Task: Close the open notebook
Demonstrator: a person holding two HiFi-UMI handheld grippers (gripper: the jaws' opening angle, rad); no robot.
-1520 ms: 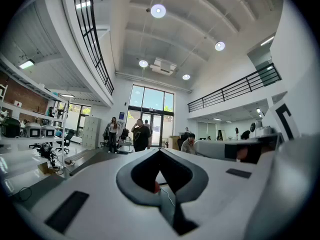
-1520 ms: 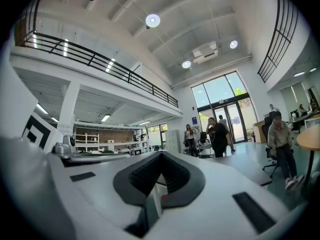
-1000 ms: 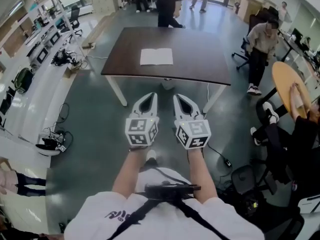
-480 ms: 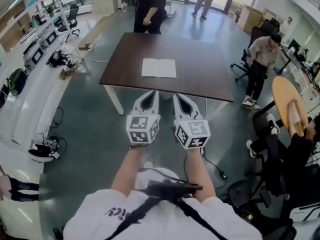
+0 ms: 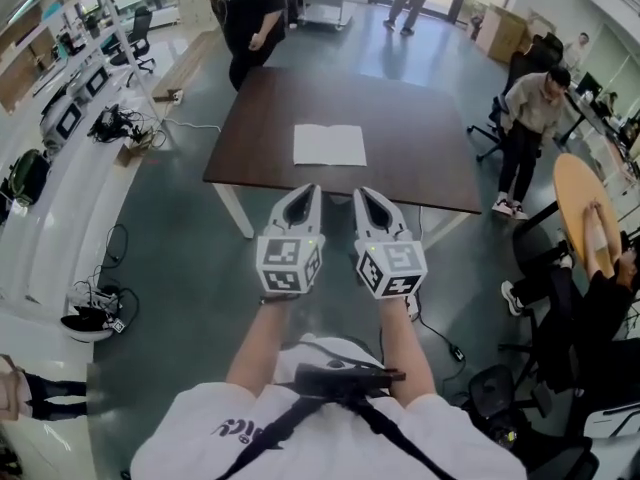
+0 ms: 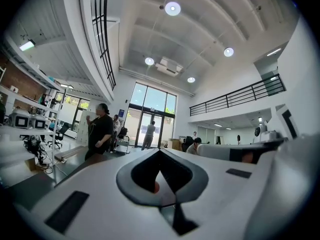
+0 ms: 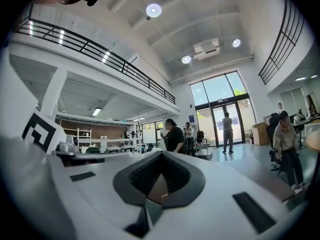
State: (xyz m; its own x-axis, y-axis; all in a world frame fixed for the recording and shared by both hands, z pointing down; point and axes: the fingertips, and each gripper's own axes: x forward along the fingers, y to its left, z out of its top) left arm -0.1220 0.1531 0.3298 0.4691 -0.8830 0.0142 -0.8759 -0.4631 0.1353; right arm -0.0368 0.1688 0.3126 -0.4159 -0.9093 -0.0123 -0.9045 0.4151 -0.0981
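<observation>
The open notebook (image 5: pixel 330 145) is laid flat on the dark table (image 5: pixel 420 158), well ahead of the left gripper (image 5: pixel 304 192) and right gripper (image 5: pixel 364 195), both closed on nothing. It is judged light and floppy (thin pages); an outer cover edge is best lifted and folded over.

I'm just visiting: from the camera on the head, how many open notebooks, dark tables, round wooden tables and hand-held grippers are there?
Open notebook: 1
Dark table: 1
Round wooden table: 1
Hand-held grippers: 2, the left hand-held gripper and the right hand-held gripper, both with jaws together and empty
Total: 5
</observation>
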